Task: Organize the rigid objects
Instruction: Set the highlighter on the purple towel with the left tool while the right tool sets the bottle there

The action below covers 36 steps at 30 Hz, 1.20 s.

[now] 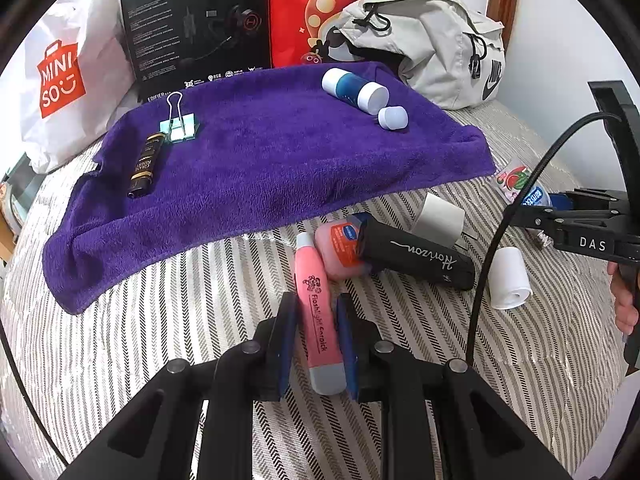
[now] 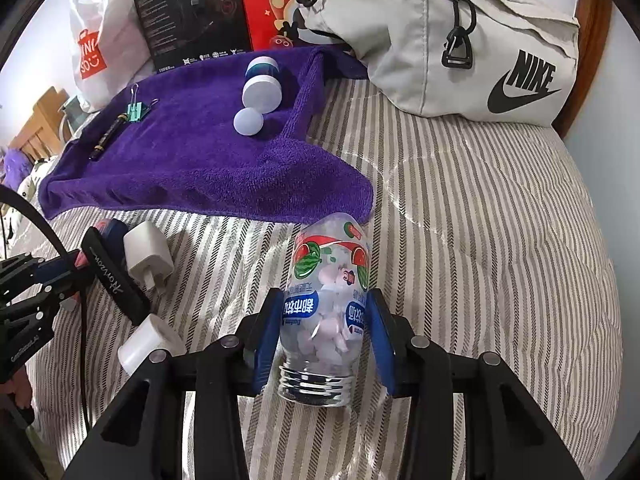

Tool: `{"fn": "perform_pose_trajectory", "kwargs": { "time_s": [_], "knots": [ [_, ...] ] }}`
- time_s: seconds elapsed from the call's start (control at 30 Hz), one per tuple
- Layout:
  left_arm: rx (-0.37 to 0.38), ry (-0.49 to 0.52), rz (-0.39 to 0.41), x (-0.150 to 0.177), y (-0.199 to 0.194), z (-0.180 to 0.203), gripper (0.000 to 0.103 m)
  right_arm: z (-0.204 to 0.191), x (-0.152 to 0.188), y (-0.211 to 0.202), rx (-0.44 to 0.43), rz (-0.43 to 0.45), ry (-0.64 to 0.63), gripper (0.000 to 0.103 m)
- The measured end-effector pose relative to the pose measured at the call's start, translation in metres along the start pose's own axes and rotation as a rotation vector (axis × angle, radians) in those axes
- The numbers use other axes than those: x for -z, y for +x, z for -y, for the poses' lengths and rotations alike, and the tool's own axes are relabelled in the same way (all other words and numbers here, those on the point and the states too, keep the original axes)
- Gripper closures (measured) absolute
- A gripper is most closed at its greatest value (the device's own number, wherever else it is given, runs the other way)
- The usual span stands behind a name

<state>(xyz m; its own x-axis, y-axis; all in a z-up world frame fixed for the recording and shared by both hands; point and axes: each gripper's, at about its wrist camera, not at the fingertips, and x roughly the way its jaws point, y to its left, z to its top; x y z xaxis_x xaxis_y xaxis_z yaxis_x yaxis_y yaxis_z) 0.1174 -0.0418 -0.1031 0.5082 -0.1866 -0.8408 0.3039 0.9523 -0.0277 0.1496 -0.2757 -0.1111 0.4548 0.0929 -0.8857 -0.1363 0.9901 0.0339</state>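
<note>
A pink "Flashlight" tube (image 1: 310,276) lies on the striped bedcover, and my left gripper (image 1: 318,320) is shut on its near half, blue pads against both sides. In the right wrist view a clear candy bottle (image 2: 330,272) with a watermelon label lies cap end toward me, with my right gripper (image 2: 324,328) shut on its sides. A purple towel (image 1: 260,160) holds a binder clip (image 1: 178,128), a black-gold tube (image 1: 144,164), a blue-white bottle (image 1: 354,90) and a small white cap (image 1: 393,117).
Beside the pink tube lie a pink Vaseline jar (image 1: 338,248), a black Horizon case (image 1: 416,258) and two white chargers (image 1: 440,218) (image 1: 508,284). A grey Nike bag (image 2: 460,40), a black headset box (image 1: 192,20), a red bag (image 1: 320,8) and a Miniso bag (image 1: 60,76) line the back.
</note>
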Motion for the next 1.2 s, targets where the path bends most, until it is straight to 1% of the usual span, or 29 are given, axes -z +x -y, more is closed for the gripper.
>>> {"fn": "perform_pose_trajectory", "kwargs": {
  "time_s": [0.1, 0.47, 0.6, 0.67, 0.77, 0.87, 1.0, 1.2],
  "knots": [
    [0.014, -0.023, -0.001, 0.003, -0.003, -0.007, 0.087, 0.0, 0.004, -0.007, -0.034, 0.002, -0.003, 0.061],
    [0.018, -0.081, 0.012, 0.007, -0.017, -0.034, 0.087, -0.006, 0.003, -0.028, -0.11, 0.043, 0.001, 0.062],
    [0.049, -0.105, 0.029, 0.006, -0.024, -0.04, 0.087, -0.006, 0.001, -0.028, -0.15, 0.048, 0.009, 0.062],
    [0.054, -0.104, 0.029, 0.004, -0.025, -0.041, 0.087, -0.006, 0.001, -0.025, -0.154, 0.042, 0.006, 0.062],
    [0.038, -0.088, 0.014, 0.005, -0.02, -0.038, 0.087, -0.003, 0.0, -0.019, -0.173, 0.04, 0.028, 0.062],
    [0.04, -0.086, -0.002, 0.006, -0.012, -0.036, 0.087, -0.004, -0.002, -0.012, -0.168, 0.025, 0.031, 0.062],
    [0.029, -0.075, -0.015, 0.009, -0.005, -0.033, 0.087, -0.009, -0.004, 0.004, -0.138, -0.008, 0.019, 0.062],
    [0.033, -0.078, -0.009, 0.008, -0.005, -0.035, 0.087, -0.015, -0.005, 0.007, -0.105, 0.025, 0.012, 0.062]
  ]
}}
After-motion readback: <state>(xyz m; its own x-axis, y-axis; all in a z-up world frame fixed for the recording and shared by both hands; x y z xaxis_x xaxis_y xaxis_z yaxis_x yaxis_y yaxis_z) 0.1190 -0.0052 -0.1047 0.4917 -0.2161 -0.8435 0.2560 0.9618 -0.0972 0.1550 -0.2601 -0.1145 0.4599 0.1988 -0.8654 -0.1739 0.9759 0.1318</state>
